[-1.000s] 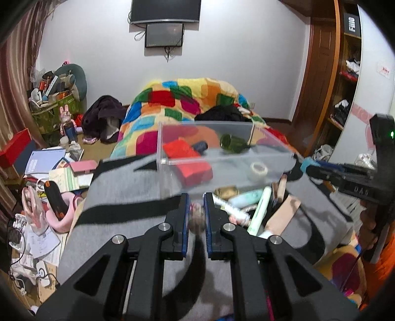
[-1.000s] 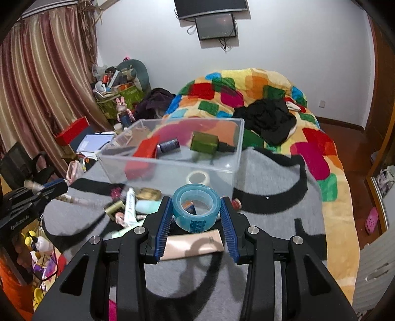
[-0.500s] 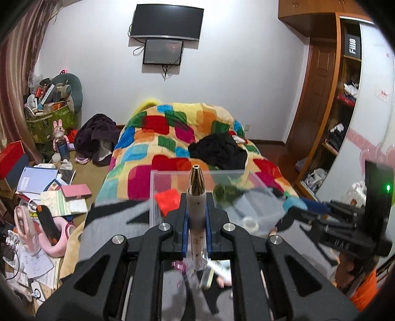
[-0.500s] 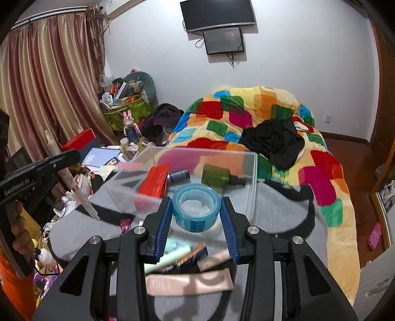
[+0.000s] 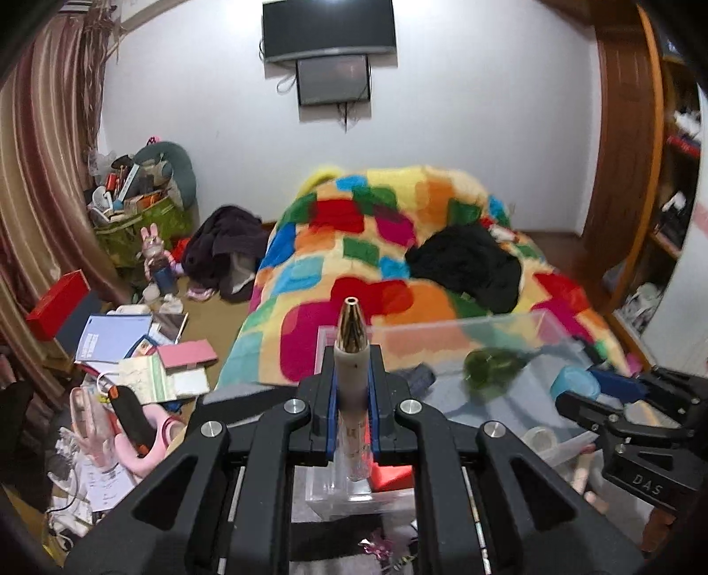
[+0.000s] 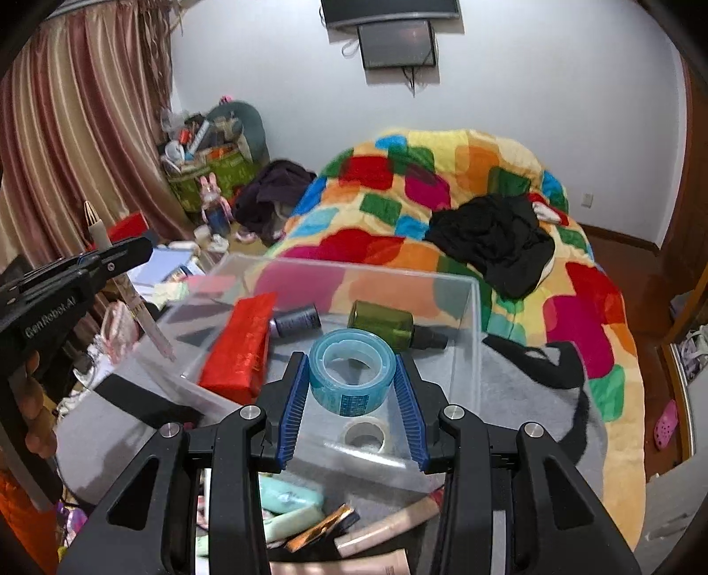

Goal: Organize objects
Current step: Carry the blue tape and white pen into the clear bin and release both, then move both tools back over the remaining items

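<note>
A cream tube (image 5: pixel 350 389) with a gold tip is clamped upright between the pads of the left gripper (image 5: pixel 352 415) at the lower centre of the left view; in the right view the same tube (image 6: pixel 98 230) is seen at the left edge, its clear lower end hanging over the near left corner of the clear bin (image 6: pixel 475 309). A blue tape roll (image 6: pixel 352 371) is gripped by the right gripper (image 6: pixel 352 398), its two blue pads pressed to the roll's sides, and it is held above the bin's near half at frame centre.

Inside the bin a red box (image 6: pixel 239 349) is seen at left, a small dark jar (image 6: pixel 295 320) just beside it, a green bottle (image 6: pixel 389 327) at the far middle, and a white tape ring (image 6: pixel 365 435) near the front wall.

The bin is set on a grey blanket (image 6: pixel 522 389) with black markings. Tubes and other cosmetics (image 6: pixel 292 508) are scattered on the blanket at the lower centre, in front of the bin.

Behind the bin a patchwork quilt (image 6: pixel 442 177) covers the bed, and black clothing (image 6: pixel 491 239) is heaped on it. A dark screen (image 5: pixel 327 31) is mounted on the white wall at top centre. Striped curtains (image 6: pixel 79 132) fill the upper left, a green basket (image 5: pixel 132 225) of clutter is stood below them, and books and papers (image 5: pixel 115 336) are strewn on the floor at left. A wooden shelf unit (image 5: pixel 628 155) is seen at the right edge.
</note>
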Available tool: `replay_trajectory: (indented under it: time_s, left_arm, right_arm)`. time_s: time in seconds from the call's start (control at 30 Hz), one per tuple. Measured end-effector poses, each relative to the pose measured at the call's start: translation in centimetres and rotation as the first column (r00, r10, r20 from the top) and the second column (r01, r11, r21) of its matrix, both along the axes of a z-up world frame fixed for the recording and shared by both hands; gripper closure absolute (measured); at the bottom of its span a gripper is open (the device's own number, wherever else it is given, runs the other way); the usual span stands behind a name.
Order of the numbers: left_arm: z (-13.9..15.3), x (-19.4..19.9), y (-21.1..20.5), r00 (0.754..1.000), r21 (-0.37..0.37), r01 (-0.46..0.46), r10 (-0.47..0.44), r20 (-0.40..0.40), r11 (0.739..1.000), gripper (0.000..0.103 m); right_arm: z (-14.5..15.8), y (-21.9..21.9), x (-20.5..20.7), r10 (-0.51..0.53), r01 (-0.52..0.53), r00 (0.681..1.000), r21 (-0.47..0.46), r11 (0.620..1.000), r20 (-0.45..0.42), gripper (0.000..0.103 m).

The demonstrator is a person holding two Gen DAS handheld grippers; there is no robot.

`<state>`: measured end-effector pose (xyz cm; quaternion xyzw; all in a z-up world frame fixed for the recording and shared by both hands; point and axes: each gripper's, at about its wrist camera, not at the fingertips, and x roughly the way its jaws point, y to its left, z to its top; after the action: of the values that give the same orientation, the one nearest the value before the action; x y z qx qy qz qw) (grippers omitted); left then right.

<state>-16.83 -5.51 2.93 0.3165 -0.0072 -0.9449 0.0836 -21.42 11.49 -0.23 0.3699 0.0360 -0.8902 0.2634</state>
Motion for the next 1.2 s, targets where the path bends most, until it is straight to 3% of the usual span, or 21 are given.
replay_trajectory:
  time_s: [0.17, 0.27, 0.47, 0.73, 1.03, 1.2]
  left_arm:
    - [-2.6, -1.6, 1.2, 0.994, 0.024, 0.051, -0.053, 0.094, 0.998, 0.092]
    - [-2.9, -1.3, 2.1, 0.990, 0.038, 0.095, -0.098, 0.103, 0.995, 0.085]
    - [-2.5, -0.4, 3.2, 0.983, 0.085, 0.147, -0.155, 0.096, 0.985, 0.058]
    - [-1.0, 1.1, 3.3, 0.980, 0.114, 0.183, -0.190, 0.062, 0.977, 0.045]
    - [-0.5, 4.4, 2.6, 0.979, 0.148, 0.193, -0.201, 0.040, 0.970, 0.032]
    - [-1.6, 6.3, 2.0, 0.979, 0.162, 0.184, -0.196, 0.057, 0.969, 0.029]
  right_arm:
    - [-1.8, -0.7, -1.2, 0.004, -0.005, 0.999, 0.032, 0.999, 0.049, 0.067]
    - [-2.2, -1.0, -1.2, 0.015, -0.018, 0.998, 0.043, 0.999, 0.061, 0.066]
    - [-2.6, -1.1, -0.9, 0.029, -0.034, 0.997, 0.061, 0.998, 0.071, 0.067]
    - [-1.5, -0.2, 0.4, 0.036, -0.039, 0.998, 0.056, 0.998, 0.047, 0.064]
    - [0.6, 1.9, 3.5, 0.038, -0.038, 0.999, 0.028, 0.999, -0.018, 0.044]
    - [0.8, 3.3, 4.6, 0.012, -0.012, 1.000, 0.018, 1.000, -0.026, 0.042]
